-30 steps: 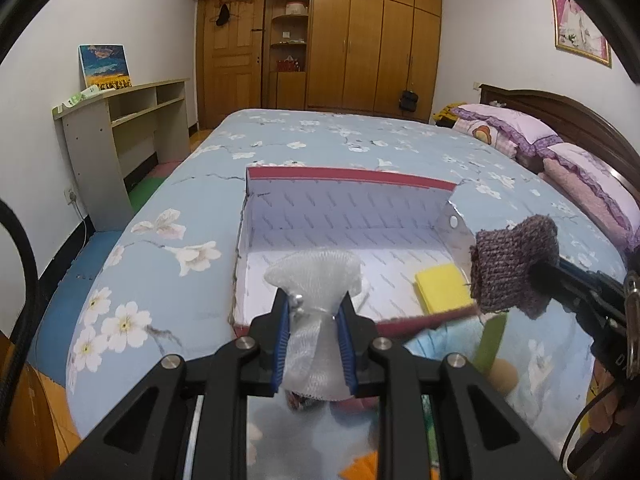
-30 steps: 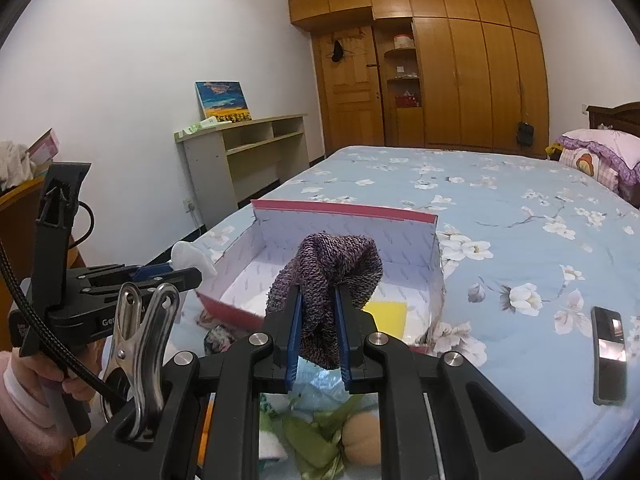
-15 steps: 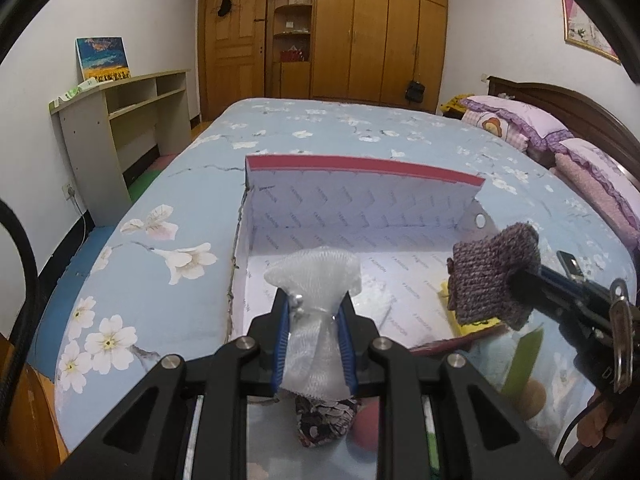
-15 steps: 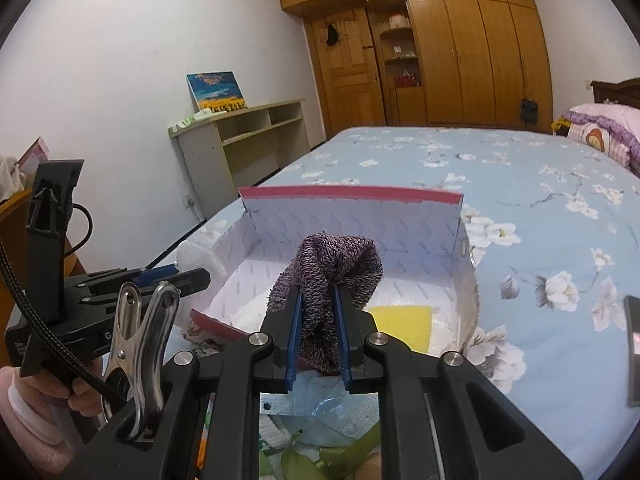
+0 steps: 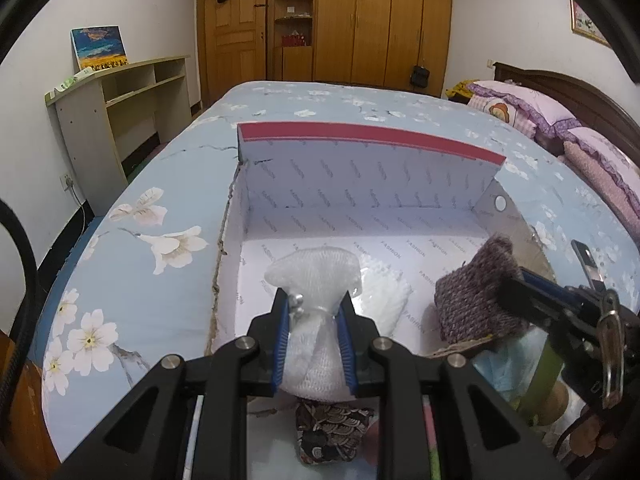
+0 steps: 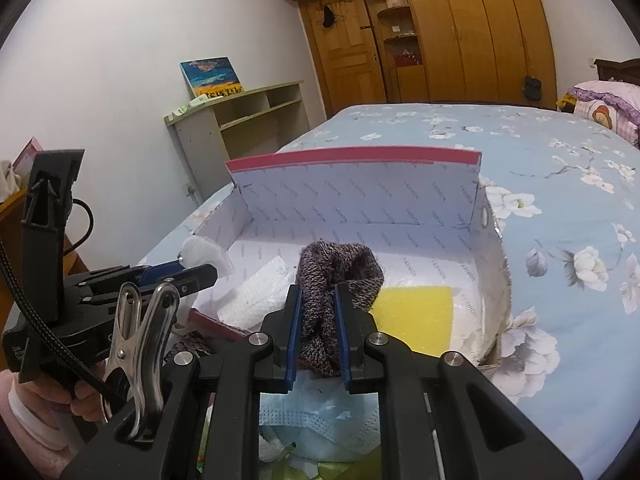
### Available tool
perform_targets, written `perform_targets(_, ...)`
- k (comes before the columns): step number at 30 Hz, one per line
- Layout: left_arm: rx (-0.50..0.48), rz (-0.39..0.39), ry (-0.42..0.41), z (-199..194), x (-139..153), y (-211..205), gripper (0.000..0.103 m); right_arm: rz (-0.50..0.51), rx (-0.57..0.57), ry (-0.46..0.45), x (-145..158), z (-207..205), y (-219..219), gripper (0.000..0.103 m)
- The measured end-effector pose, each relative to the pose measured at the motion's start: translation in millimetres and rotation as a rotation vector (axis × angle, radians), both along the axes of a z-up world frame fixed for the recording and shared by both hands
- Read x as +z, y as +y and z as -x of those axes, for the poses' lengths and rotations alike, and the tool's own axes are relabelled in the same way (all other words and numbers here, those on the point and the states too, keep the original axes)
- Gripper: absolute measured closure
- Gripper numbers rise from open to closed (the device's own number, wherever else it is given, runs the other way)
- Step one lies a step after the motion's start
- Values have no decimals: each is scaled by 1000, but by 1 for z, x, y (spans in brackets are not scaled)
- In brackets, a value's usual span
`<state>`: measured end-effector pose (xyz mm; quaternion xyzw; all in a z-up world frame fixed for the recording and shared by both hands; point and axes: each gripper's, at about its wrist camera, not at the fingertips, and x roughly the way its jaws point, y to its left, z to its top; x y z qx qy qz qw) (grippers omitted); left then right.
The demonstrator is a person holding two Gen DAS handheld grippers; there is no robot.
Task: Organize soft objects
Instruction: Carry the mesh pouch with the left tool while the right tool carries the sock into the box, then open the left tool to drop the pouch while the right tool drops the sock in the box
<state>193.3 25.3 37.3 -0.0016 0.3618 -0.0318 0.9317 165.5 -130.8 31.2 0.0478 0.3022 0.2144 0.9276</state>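
An open white box with a red rim [image 5: 360, 136] [image 6: 352, 158] lies on the blue flowered bed. My left gripper [image 5: 314, 340] is shut on a white mesh pouch [image 5: 316, 276] and holds it over the box's near edge; it also shows in the right wrist view [image 6: 192, 274]. My right gripper [image 6: 318, 332] is shut on a purple knitted cloth [image 6: 340, 276] over the box's near right part, seen also in the left wrist view [image 5: 476, 300]. A yellow sponge [image 6: 414, 316] and a white mesh cloth [image 6: 256, 296] lie in the box.
Loose items lie before the box: a patterned dark pouch [image 5: 328, 428], a blue face mask [image 6: 316, 416], green ribbon [image 6: 296, 470]. A phone [image 5: 586, 260] lies on the bed to the right. Pillows [image 5: 532, 112] are at the far right, a shelf unit [image 5: 120, 96] on the left.
Both grippers have moved forward with their loads, from before the box to over its near edge. The box fills more of both views.
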Motion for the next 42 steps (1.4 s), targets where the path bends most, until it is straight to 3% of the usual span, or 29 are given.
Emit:
perform_targets(10,-2,-6,21,-5,-5,-2,79,17,-21,21,-8,-7,1,86)
perform_targets(12,1,-4,21,-4,-4,-2,76,14,-22,23,-9,-6,1,86)
perform_targets(16,-4,-12,15,-1,-3,-4,58,-6,-30,32,-12,-6,-5,83)
perform_targets(19,-8,-18,15,2,-3,-6,55,-16,-38,37,-13,-6,-8,79)
perform_targets(27,7,10,19,12,3,-2,55,-46,-61,24,-8,1,-16,61)
perform_targets(42,20,62,7,50,14,6,54,-30,-99,-5,9,28,-30,61)
